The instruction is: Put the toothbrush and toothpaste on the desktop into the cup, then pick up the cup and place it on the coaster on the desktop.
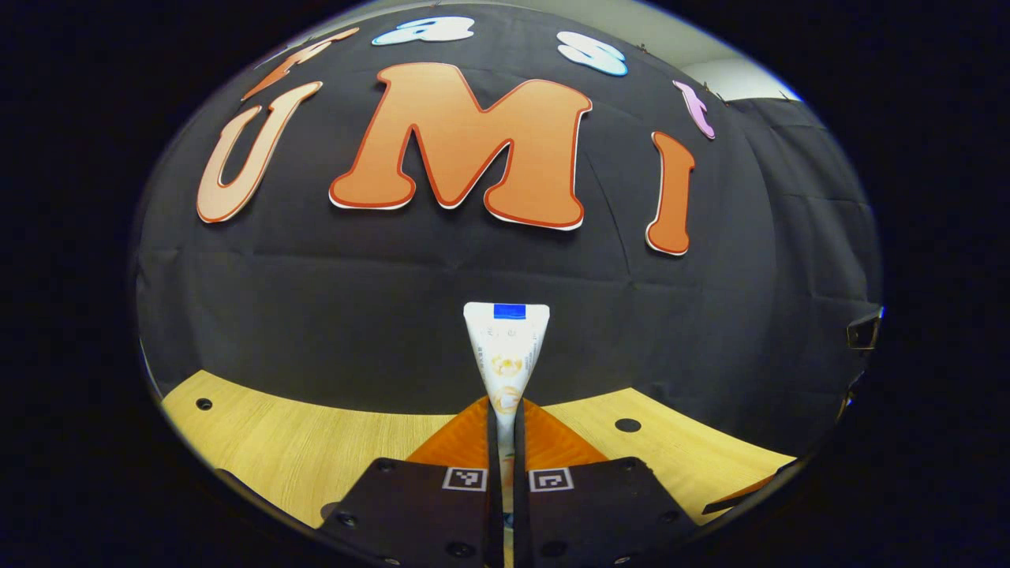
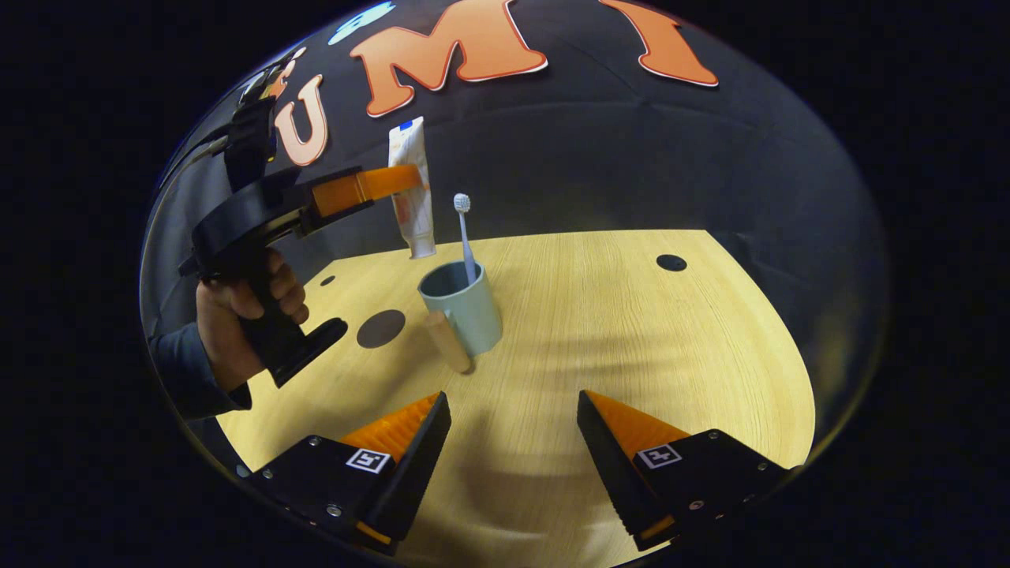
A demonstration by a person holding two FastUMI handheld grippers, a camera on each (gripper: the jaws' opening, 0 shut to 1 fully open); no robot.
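Right gripper view: takes in the whole desktop — cup, toothbrush, coaster, and the left gripper held up by a hand at about 9 o'clock.
Left gripper view: looks along its own closed fingers at the toothpaste against the booth wall, with a strip of wooden desktop below.
Left gripper: pressed together on the toothpaste tube, both fingers pinching its lower body; the tube stands upright between them, flat crimped end at 12 o'clock.
Right gripper: spread wide, nothing between the fingers, hanging above bare wood at 6 o'clock of the cup.
Toothpaste, seen from the right: white tube with some orange print, hanging cap-end down in the air — its lower end is just above the cup's rim, toward the rim's 10 o'clock side, apart from the rim.
Toothbrush: pale handle standing in the cup, leaning a little, bristle head up at 12 o'clock.
Cup: grey-blue mug, upright on the wood, with a light wooden handle pointing toward 7 o'clock.
Coaster: dark round disc flat on the desktop at 9 o'clock of the cup, near it but not touching.
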